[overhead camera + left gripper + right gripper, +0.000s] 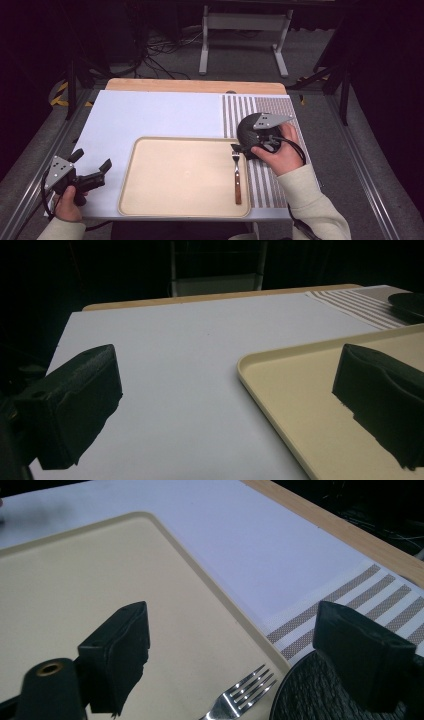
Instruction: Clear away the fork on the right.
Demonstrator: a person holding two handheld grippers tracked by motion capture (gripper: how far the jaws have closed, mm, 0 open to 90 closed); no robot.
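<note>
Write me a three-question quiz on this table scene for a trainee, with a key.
1. True or false: the fork lies outside the tray.
2. The left tongs are: A) open, with nothing between them; B) shut on the fork; C) shut on the tray's rim.
3. Which way do the fork's tines point?

Key
1. False: it lies in the tray, along its right edge.
2. A.
3. Away from the person, towards the right tongs, which stand open near them.
</note>
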